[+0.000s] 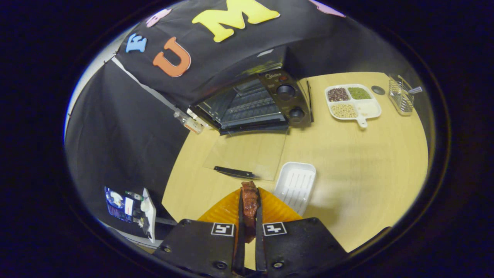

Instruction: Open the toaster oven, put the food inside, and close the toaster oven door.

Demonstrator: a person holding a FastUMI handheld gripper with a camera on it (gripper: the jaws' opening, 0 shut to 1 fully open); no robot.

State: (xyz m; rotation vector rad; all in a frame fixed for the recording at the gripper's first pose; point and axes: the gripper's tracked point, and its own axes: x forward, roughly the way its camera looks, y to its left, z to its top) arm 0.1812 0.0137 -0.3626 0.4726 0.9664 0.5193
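Toaster oven [254,106] is sitting at the table's [366,162] far edge, glass door [247,154] lying flat open. Gripper [249,208] is clamping the food [249,202] between both fingers, above an orange plate [224,210] — looks soft, greasy, light; hold it mid-body, gently.

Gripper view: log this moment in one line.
gripper shut on meat | over orange plate | oven door open | white tray beside
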